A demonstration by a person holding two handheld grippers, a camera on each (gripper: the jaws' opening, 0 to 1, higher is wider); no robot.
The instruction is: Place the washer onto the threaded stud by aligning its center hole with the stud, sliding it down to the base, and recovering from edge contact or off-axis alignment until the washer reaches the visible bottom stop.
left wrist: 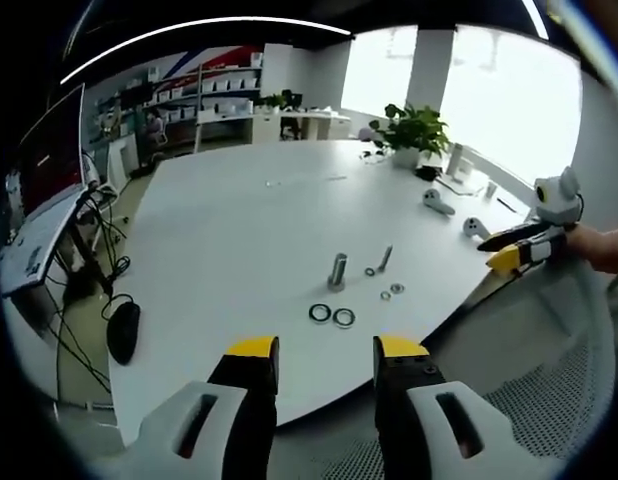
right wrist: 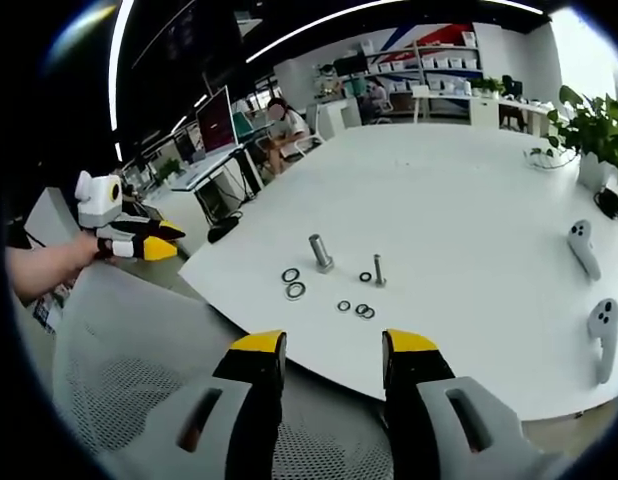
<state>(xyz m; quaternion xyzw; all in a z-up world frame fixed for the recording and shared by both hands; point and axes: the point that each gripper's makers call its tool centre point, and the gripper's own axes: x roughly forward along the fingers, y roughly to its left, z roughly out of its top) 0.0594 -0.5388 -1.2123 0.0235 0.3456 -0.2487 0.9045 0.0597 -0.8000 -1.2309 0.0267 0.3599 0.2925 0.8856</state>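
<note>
We see both the left gripper [left wrist: 326,360] and right gripper [right wrist: 334,352] spread, holding nothing, short of the upright threaded stud [left wrist: 337,271] and loose washers [left wrist: 332,315] on the white table [left wrist: 239,230].

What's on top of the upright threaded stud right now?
Nothing: the threaded stud stands bare on the table. The washers lie flat beside it; whether one sits at its base is too small to tell.

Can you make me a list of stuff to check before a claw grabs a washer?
1. Left claw open and empty: ok.
2. Right claw open and empty: ok.
3. Threaded stud standing upright on the white table: ok.
4. Washers lying free beside the stud, none on it yet: ok.
5. Claws close enough to grab: not ok, both are back past the table's edge.
6. Which washer fits the stud: cannot tell.
</note>
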